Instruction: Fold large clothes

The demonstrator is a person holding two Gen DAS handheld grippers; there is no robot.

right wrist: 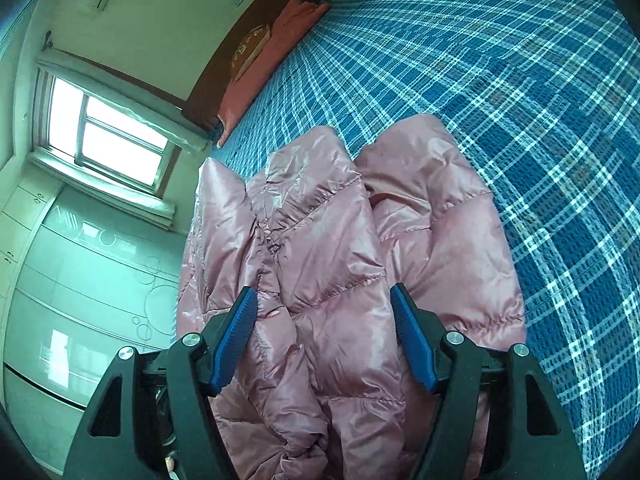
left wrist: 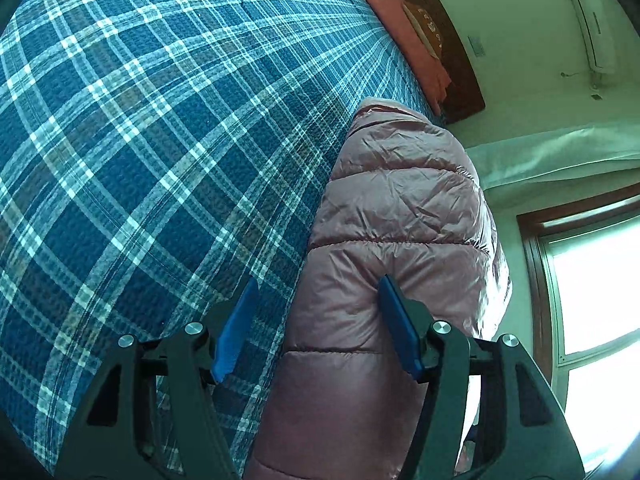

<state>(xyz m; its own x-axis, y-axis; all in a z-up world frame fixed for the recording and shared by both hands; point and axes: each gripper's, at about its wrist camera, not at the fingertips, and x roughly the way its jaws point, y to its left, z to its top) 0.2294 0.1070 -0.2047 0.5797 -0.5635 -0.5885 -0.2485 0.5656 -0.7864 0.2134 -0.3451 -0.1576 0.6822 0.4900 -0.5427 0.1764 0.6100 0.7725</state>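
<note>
A shiny pink quilted puffer jacket lies bunched along the edge of a bed with a blue plaid cover. In the right wrist view my right gripper stands over the jacket. Its puffy folds fill the gap between the blue pads and brush both of them, with no visible squeeze. In the left wrist view a long quilted part of the jacket runs away from me. My left gripper straddles its left edge. One pad hangs over the bare plaid, and the other pad rests against the jacket.
A pink pillow and a dark wooden headboard sit at the far end of the bed. Beside the bed are a bright window and pale cabinets. Bare plaid cover spreads wide beside the jacket.
</note>
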